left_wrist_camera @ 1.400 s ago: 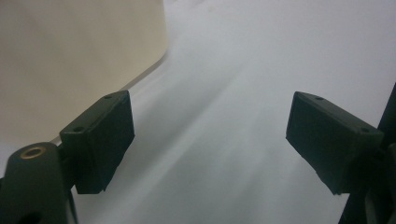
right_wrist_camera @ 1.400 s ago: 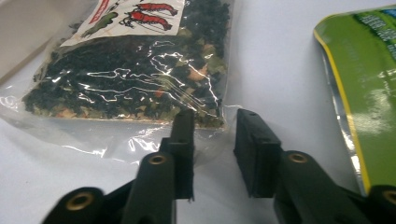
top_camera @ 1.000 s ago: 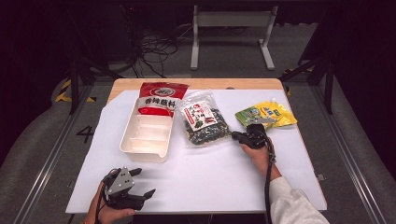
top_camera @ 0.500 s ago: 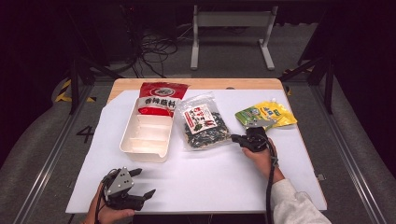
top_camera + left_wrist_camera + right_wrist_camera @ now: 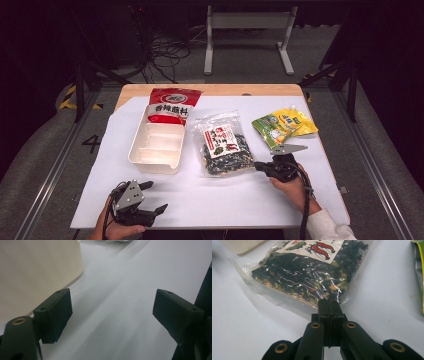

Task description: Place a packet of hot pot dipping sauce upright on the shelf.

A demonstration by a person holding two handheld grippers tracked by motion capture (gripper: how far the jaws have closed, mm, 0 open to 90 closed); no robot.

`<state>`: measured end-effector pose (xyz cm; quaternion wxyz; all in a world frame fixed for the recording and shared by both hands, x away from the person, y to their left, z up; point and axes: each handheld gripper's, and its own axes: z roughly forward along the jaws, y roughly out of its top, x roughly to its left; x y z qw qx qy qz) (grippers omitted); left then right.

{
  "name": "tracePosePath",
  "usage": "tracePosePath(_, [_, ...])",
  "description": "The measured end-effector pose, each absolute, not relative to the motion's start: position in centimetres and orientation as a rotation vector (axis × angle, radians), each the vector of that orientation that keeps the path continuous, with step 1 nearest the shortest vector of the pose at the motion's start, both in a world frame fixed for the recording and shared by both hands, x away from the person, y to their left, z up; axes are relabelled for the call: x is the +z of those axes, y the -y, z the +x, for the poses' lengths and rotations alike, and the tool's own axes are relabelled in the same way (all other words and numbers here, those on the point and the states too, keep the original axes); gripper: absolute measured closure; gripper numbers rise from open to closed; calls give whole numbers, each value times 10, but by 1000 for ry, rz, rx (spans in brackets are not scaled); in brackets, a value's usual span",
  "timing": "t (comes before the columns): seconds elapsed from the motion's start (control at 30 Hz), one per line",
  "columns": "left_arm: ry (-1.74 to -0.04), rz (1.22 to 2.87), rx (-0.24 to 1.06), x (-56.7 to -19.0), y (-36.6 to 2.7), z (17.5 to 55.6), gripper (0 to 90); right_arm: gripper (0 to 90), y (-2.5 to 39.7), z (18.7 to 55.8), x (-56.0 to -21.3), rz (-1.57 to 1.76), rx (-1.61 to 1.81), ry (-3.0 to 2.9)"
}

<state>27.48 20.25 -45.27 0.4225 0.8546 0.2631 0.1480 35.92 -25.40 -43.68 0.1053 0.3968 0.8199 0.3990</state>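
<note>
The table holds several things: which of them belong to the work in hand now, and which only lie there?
In use: right gripper, shut on the clear seaweed bag corner.

Lying about: white tray, red packet, yellow-green pouch; left gripper, open above bare table.

Left gripper (image 5: 150, 197) jaws spread wide; right gripper (image 5: 328, 305) jaws pressed together

A recording lab or studio: a wooden tabletop (image 5: 210, 90) under a white sheet (image 5: 210, 190) stands on grey carpet (image 5: 45, 150), flanked by metal floor rails (image 5: 50, 175), with tangled cables (image 5: 162, 50), a white frame stand (image 5: 247, 30), yellow-black hazard tape (image 5: 67, 97) and dark surroundings beyond.
</note>
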Motion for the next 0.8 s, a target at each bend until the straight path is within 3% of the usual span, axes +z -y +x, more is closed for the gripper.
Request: tracePosePath(0.8, [-605, 2152, 319, -452, -186, 285, 171, 900, 296, 291, -437, 1176, 1141, -2422])
